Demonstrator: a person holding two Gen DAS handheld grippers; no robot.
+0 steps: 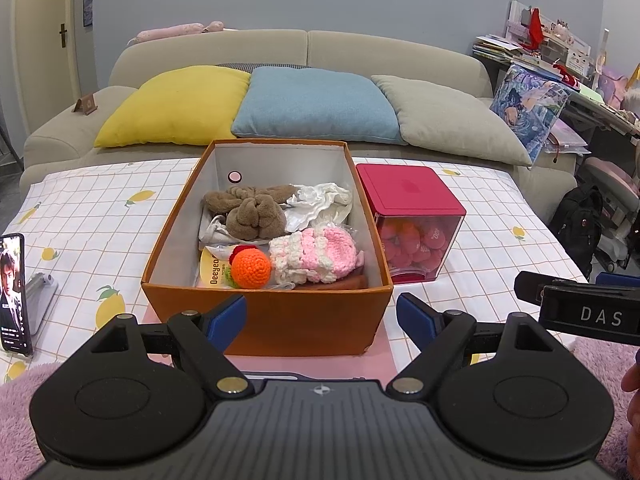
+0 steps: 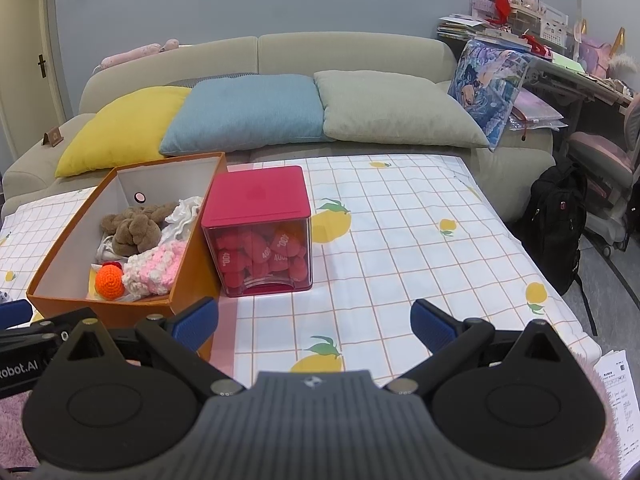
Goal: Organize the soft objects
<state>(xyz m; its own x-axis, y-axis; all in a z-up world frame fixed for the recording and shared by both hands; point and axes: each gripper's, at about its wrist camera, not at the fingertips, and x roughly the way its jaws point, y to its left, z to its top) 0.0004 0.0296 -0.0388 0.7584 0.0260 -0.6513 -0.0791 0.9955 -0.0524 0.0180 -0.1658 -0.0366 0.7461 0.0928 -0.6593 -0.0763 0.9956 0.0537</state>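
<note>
An open orange box (image 1: 272,316) (image 2: 120,312) stands on the checked tablecloth. Inside lie a brown plush knot (image 1: 252,210) (image 2: 132,228), a white cloth (image 1: 320,204) (image 2: 182,214), a pink-and-white crochet piece (image 1: 312,254) (image 2: 154,266) and an orange crochet ball (image 1: 251,269) (image 2: 109,281). My left gripper (image 1: 322,318) is open and empty, just in front of the box's near wall. My right gripper (image 2: 314,326) is open and empty over bare cloth, to the right of the box.
A clear cube with a red lid (image 1: 412,220) (image 2: 258,232), holding red soft pieces, stands against the box's right side. A phone on a stand (image 1: 14,292) is at the left. A sofa with cushions (image 1: 316,104) lies behind the table. A black backpack (image 2: 554,228) sits on the floor at right.
</note>
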